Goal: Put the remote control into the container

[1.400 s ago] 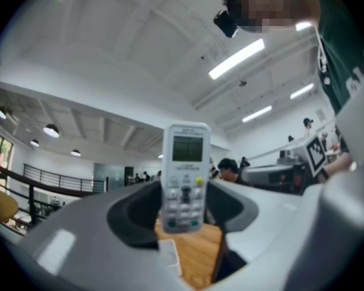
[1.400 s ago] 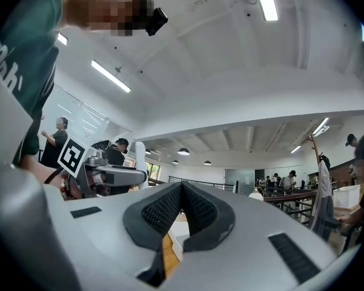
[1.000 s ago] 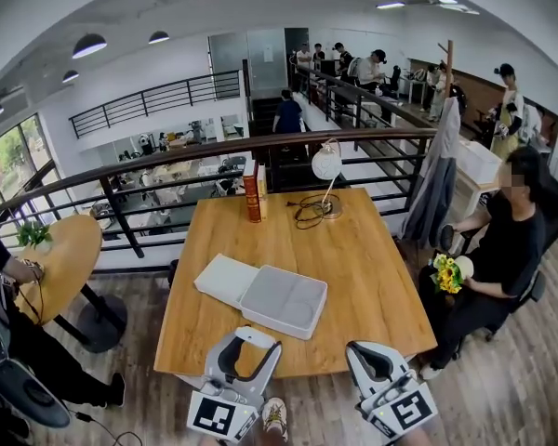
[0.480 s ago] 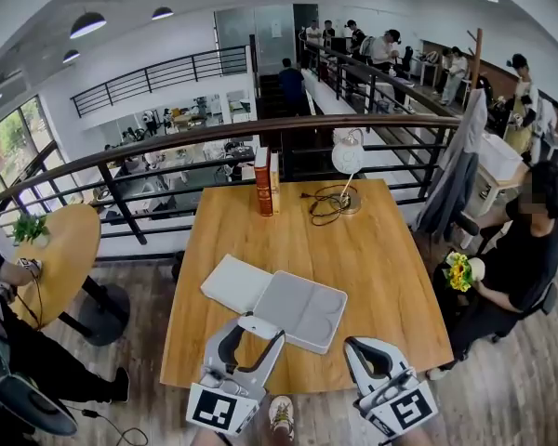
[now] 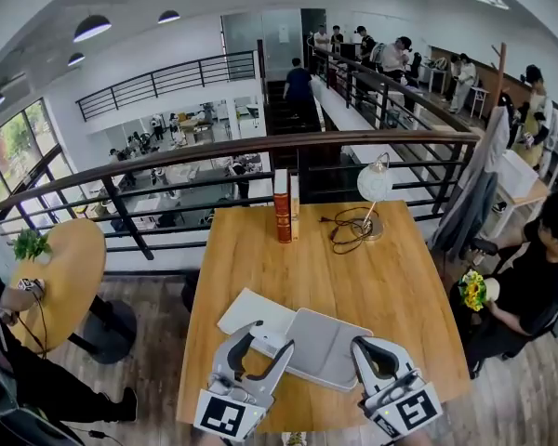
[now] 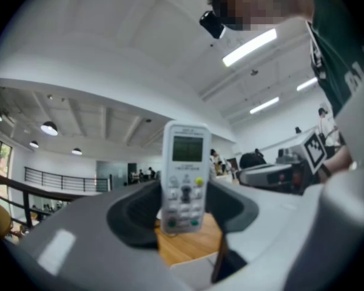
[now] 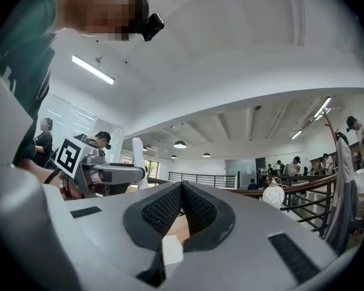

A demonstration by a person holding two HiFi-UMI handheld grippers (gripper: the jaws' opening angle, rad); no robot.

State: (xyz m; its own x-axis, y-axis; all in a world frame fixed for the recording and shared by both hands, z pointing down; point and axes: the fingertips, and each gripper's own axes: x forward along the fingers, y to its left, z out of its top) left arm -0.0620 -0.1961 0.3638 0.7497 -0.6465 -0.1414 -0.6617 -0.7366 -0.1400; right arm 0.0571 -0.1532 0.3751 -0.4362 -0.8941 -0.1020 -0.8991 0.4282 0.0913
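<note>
The white remote control (image 6: pixel 183 174) stands upright between the jaws of my left gripper (image 6: pixel 183 206), which is shut on it, its screen and buttons facing the camera. In the head view the left gripper (image 5: pixel 268 340) hovers over the near table edge, just left of the open grey container (image 5: pixel 327 349). The container's flat lid (image 5: pixel 256 312) lies beside it on the left. My right gripper (image 5: pixel 373 346) hangs at the container's near right corner. In the right gripper view its jaws (image 7: pixel 182 190) are shut with nothing between them.
On the wooden table (image 5: pixel 353 268), red books (image 5: pixel 282 205) and a white lamp (image 5: pixel 375 182) with a coiled cable stand at the far edge, against a railing. A person (image 5: pixel 539 277) sits to the right. To the left stands a round table (image 5: pixel 60 268).
The view has shifted right and closer to the table. Both grippers now reach over the near edge next to the container, where before they hung short of it.
</note>
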